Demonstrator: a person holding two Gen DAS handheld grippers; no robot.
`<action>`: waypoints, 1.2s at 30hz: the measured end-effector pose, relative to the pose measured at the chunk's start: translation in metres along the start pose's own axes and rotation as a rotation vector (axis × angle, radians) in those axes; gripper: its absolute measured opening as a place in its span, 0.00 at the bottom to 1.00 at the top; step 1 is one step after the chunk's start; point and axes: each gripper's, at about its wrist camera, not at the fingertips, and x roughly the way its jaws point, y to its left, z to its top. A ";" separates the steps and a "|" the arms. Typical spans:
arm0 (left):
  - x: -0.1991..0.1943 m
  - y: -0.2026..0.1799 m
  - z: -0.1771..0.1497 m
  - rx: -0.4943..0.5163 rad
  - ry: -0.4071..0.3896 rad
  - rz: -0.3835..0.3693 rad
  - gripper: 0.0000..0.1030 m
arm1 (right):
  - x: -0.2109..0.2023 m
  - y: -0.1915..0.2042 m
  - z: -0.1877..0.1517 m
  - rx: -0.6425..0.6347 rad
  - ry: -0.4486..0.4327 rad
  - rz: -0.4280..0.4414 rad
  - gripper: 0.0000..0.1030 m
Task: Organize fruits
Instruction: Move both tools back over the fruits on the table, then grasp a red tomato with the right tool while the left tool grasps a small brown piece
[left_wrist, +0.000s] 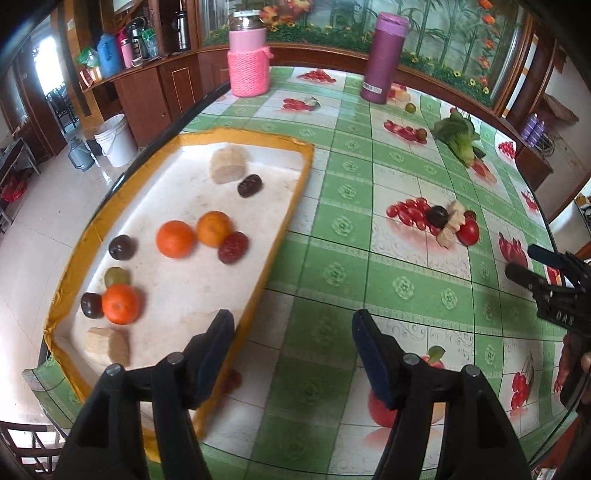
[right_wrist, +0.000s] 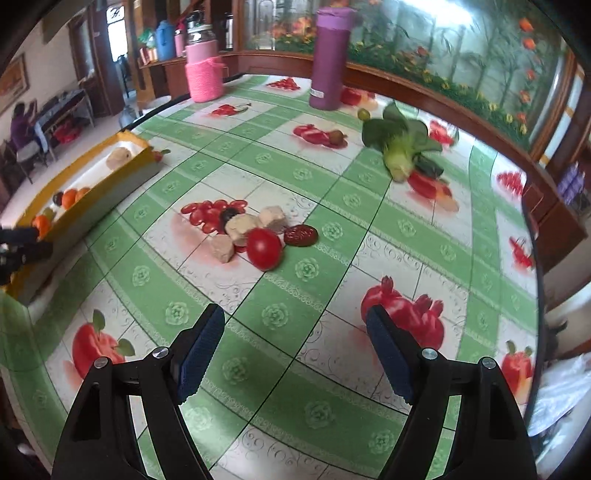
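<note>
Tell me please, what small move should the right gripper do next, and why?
Probably move the open, empty right gripper forward and down to the red tomato. It lies loose on the table, outside the tray that holds the oranges.

Looks like a home dining room. Round worktop (right_wrist: 369, 229) under a green fruit-print oilcloth, wooden cabinets (left_wrist: 147, 92) along the wall with thermos flasks (left_wrist: 109, 53) on the ledge, a glazed flower-and-bamboo panel (left_wrist: 424, 33), pale tiled floor (left_wrist: 33, 236) with a white bucket (left_wrist: 115, 139), a person seated (right_wrist: 20, 127) at another table.
</note>
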 end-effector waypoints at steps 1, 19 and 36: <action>0.000 -0.004 -0.001 0.008 -0.006 0.017 0.73 | 0.005 -0.003 0.003 0.013 -0.003 0.030 0.76; -0.004 -0.070 0.021 0.148 -0.064 0.059 0.77 | 0.059 0.004 0.033 -0.079 0.035 0.253 0.27; 0.082 -0.155 0.053 0.199 0.019 -0.170 0.31 | 0.027 -0.057 -0.010 0.027 0.032 0.189 0.28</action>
